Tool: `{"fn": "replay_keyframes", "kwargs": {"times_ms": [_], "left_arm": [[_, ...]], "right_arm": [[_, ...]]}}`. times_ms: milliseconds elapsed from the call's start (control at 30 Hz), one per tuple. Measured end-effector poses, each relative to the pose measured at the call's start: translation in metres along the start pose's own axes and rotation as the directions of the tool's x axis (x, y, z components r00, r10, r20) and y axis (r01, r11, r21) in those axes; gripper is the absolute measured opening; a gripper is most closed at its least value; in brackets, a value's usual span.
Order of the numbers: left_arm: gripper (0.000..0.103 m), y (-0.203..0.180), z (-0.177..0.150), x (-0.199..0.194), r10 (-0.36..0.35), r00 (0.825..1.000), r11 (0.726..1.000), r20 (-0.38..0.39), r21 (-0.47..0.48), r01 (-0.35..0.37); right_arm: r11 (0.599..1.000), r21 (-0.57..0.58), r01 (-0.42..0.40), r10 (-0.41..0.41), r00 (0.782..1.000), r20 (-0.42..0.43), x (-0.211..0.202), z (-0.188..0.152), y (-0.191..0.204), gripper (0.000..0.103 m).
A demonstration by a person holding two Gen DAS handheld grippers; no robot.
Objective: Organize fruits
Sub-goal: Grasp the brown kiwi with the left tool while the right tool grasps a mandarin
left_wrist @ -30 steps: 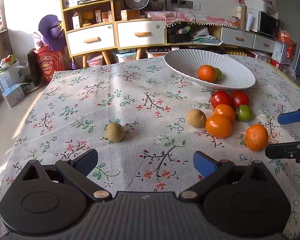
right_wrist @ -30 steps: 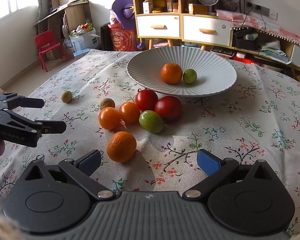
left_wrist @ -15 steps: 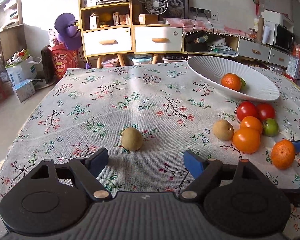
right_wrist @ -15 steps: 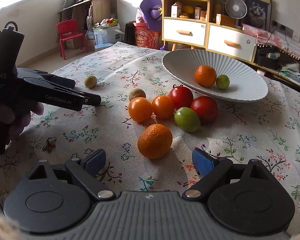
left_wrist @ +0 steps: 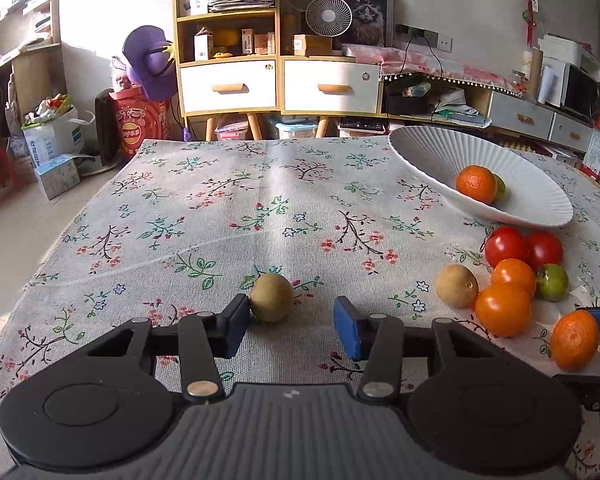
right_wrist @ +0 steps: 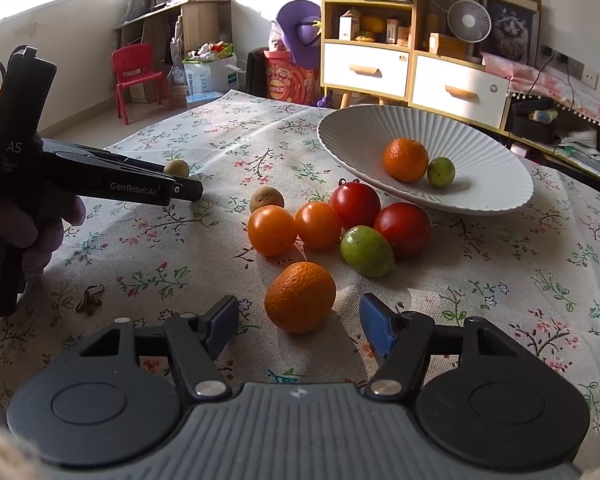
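Observation:
My left gripper (left_wrist: 290,326) is open, its left pad next to a brown-green kiwi (left_wrist: 271,297) lying on the floral cloth; the kiwi sits just ahead of the gap. My right gripper (right_wrist: 296,326) is open with an orange mandarin (right_wrist: 300,297) just ahead of the gap between its fingers. Behind it lie two orange tomatoes (right_wrist: 272,230), two red tomatoes (right_wrist: 355,205), a green fruit (right_wrist: 366,251) and a second kiwi (right_wrist: 266,199). The white ribbed bowl (right_wrist: 480,168) holds a mandarin (right_wrist: 406,159) and a small green fruit (right_wrist: 441,171).
The left gripper and the hand holding it (right_wrist: 80,180) reach in from the left in the right wrist view. The table's left edge (left_wrist: 40,264) drops to the floor. Shelves and drawers (left_wrist: 276,80) stand behind the table.
My left gripper has moved forward and down to the lone kiwi, which now sits by its left pad. My right gripper has closed in on the mandarin.

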State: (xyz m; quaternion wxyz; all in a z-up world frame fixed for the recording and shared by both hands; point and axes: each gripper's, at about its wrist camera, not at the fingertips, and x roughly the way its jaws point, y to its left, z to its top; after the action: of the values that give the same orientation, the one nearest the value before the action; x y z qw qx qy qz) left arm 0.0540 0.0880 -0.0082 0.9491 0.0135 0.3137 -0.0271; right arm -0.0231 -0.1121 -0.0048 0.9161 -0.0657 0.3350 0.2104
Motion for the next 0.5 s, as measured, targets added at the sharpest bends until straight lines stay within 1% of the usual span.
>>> {"fn": "replay_keyframes", "kwargs": {"times_ms": [100, 167, 233, 300, 367, 400, 500], "left_arm": [[0.029, 0.0010, 0.0008, -0.0001, 0.014, 1.000, 1.000, 0.001, -0.006, -0.014], [0.025, 0.0014, 0.0008, -0.0004, 0.020, 1.000, 1.000, 0.002, -0.007, -0.020], [0.018, 0.0008, 0.0017, -0.0003, 0.029, 1.000, 1.000, 0.002, -0.008, -0.029], [0.018, 0.0017, 0.0022, -0.0010, 0.043, 0.999, 0.999, 0.001, -0.011, -0.043], [0.017, 0.0025, 0.0033, -0.0010, 0.055, 0.998, 0.998, -0.002, -0.020, -0.055], [0.017, 0.0036, 0.0039, -0.0016, 0.058, 0.998, 0.998, -0.004, -0.025, -0.058], [0.017, 0.0031, 0.0060, -0.0017, 0.058, 0.998, 0.998, -0.011, -0.028, -0.058]], "right_arm": [[1.000, 0.004, 0.000, 0.000, 1.000, 0.002, -0.0002, 0.0007, -0.0017, 0.057], [1.000, 0.004, 0.000, 0.000, 1.000, 0.003, -0.0005, 0.0016, -0.0015, 0.051], [1.000, 0.005, 0.000, 0.000, 1.000, 0.004, -0.0009, 0.0026, -0.0018, 0.047], [1.000, 0.005, -0.002, 0.002, 1.000, 0.004, -0.0013, 0.0026, -0.0019, 0.043], [1.000, 0.002, -0.002, 0.002, 1.000, 0.006, -0.0018, 0.0037, -0.0019, 0.035], [1.000, 0.000, -0.004, 0.004, 1.000, 0.007, -0.0023, 0.0043, -0.0018, 0.033], [1.000, -0.001, -0.007, 0.007, 1.000, 0.003, -0.0021, 0.0060, -0.0025, 0.033]]}}
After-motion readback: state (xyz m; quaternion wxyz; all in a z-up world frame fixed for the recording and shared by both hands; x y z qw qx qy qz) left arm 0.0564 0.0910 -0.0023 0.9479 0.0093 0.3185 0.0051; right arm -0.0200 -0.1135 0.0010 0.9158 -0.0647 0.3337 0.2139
